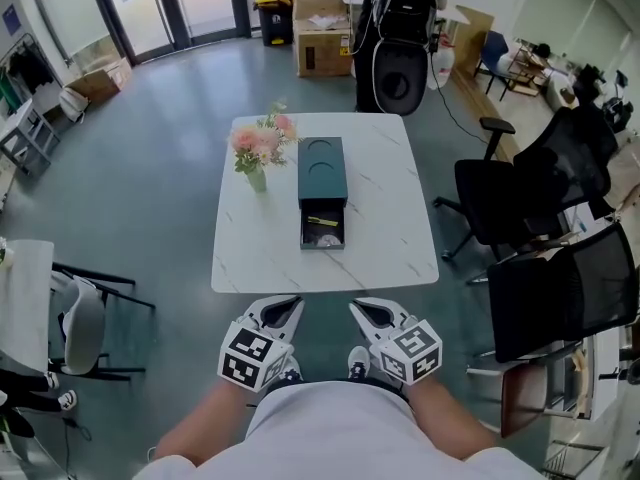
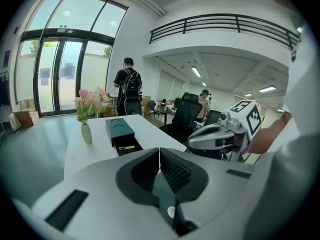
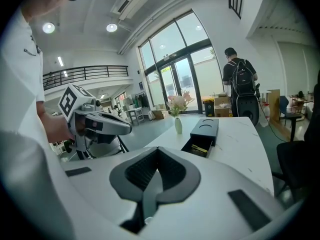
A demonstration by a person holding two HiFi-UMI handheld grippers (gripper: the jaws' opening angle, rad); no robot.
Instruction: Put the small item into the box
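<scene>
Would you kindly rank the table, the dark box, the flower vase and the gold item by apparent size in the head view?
1. table, largest
2. dark box and flower vase: too close to rank, since the vase stands up toward the camera
3. gold item inside the box, clearly smallest

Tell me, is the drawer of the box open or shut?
Open. The drawer is pulled out of the box toward the person, and a yellow item lies inside it.
</scene>
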